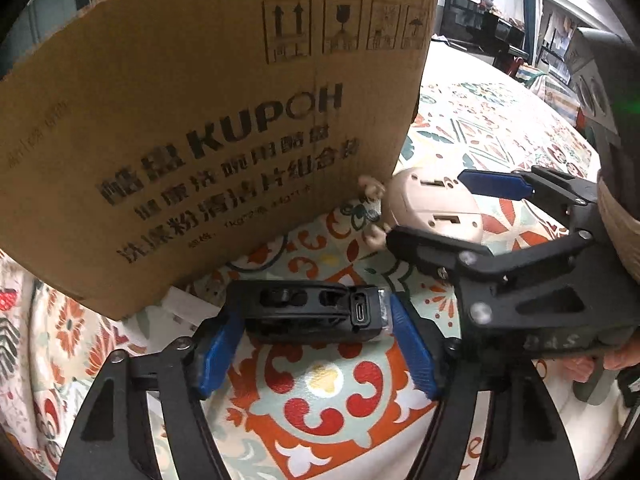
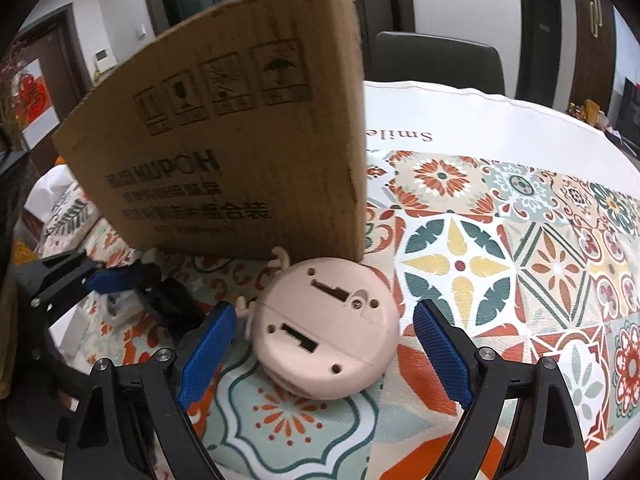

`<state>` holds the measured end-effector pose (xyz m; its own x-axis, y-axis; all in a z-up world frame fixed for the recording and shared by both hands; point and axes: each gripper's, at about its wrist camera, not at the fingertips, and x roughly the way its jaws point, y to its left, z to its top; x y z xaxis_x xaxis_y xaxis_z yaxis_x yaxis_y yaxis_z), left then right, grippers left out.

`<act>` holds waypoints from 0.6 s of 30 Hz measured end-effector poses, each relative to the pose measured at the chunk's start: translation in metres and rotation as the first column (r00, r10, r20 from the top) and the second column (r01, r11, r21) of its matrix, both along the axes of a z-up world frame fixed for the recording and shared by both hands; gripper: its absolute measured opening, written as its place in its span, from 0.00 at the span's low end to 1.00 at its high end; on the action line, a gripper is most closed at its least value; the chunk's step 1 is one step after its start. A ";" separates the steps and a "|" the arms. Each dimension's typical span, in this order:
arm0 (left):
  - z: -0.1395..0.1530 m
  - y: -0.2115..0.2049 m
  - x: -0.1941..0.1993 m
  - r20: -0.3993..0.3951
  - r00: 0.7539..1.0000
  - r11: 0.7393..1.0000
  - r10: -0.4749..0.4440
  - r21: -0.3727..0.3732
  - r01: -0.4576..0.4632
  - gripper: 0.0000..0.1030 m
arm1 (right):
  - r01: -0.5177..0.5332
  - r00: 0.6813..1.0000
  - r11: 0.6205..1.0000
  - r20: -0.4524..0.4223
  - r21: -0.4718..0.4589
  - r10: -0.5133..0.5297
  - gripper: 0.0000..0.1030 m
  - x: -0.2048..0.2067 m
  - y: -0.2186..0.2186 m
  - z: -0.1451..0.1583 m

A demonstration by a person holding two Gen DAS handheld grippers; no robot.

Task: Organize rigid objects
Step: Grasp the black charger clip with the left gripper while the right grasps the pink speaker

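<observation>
A black device with a USB-C port [image 1: 312, 314] lies on the patterned tablecloth between the blue pads of my left gripper [image 1: 316, 336]; the jaws stand open around it, pads close to its ends. A round beige plastic toy [image 2: 326, 330], underside up, lies between the open jaws of my right gripper [image 2: 324, 354], apart from both pads. The toy also shows in the left wrist view [image 1: 434, 208] with the right gripper [image 1: 440, 208] around it. The left gripper's fingers [image 2: 116, 280] show at the left of the right wrist view.
A tall cardboard box [image 1: 200, 132] printed KUPOH stands just behind both objects; it also shows in the right wrist view [image 2: 248, 152]. A white flat item [image 1: 180, 312] lies under its corner. A dark chair [image 2: 436, 62] stands at the table's far edge.
</observation>
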<state>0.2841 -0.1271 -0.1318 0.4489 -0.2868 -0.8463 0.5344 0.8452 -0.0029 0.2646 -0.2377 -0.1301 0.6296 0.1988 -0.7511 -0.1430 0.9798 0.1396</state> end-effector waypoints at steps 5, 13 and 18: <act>-0.004 0.000 -0.001 0.007 1.000 1.000 0.009 0.001 -0.009 0.69 | 0.015 1.000 1.000 -0.014 -0.008 -0.015 0.77 0.005 -0.003 -0.006; -0.007 0.004 -0.005 0.021 0.999 0.999 0.032 -0.020 -0.032 0.69 | 0.035 0.999 0.999 -0.015 -0.016 -0.035 0.71 0.001 -0.007 -0.010; -0.007 0.010 -0.009 0.016 0.998 0.997 0.063 -0.037 -0.063 0.69 | 0.055 0.998 0.998 -0.014 -0.023 -0.056 0.71 -0.010 -0.011 -0.009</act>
